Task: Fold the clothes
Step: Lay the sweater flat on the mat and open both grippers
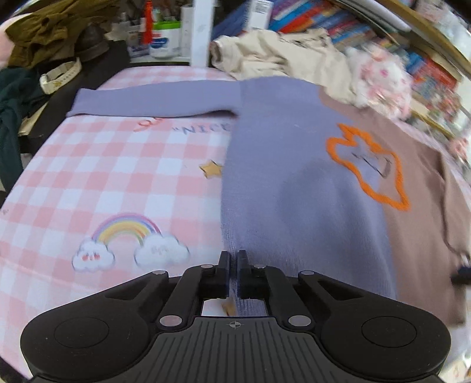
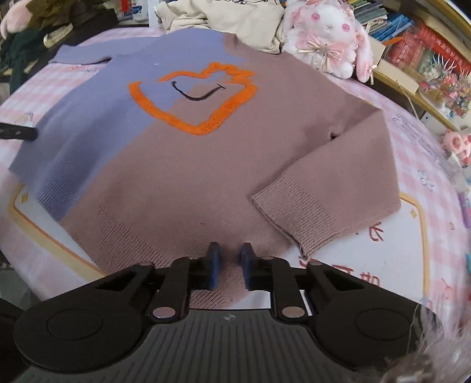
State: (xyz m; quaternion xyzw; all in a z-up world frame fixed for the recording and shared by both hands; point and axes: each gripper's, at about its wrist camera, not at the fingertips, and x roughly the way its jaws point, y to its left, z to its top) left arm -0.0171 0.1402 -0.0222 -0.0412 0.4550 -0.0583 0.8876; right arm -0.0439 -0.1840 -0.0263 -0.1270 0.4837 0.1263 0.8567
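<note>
Black and ridged, the left gripper [image 1: 233, 259] sits at the bottom of the left wrist view. Its two dark blue fingers [image 1: 223, 263] are pressed nearly together, and a thin fold of the purple hem is pinched between them. The right gripper [image 2: 229, 253] looks the same. Its jaws stand only a little apart, right over the brown hem. It is hard to tell if the pads squeeze the cloth or just rest on it.

Both grippers are at the bottom edge of a knitted sweater [image 2: 188, 165]. It lies flat and face up on the bed. One half is soft purple and the other half is dusty brown. A fuzzy orange outline [image 2: 194, 97], shaped a bit like a heart with a bumpy top, sits on the chest. A dark curved line like a smile is inside it. The hem and the cuffs have ribbed stripes. The purple sleeve [image 1: 153, 101] stretches straight out to the side. The brown sleeve [image 2: 332, 188] bends down beside the body.

Under the sweater is a pink and white checked bedsheet [image 1: 97, 176] with a rainbow [image 1: 126, 229] and two little clouds printed on it. A fluffy white and pink bunny toy [image 2: 329, 38] sits near the collar, beside a crumpled cream garment [image 2: 229, 17].
</note>
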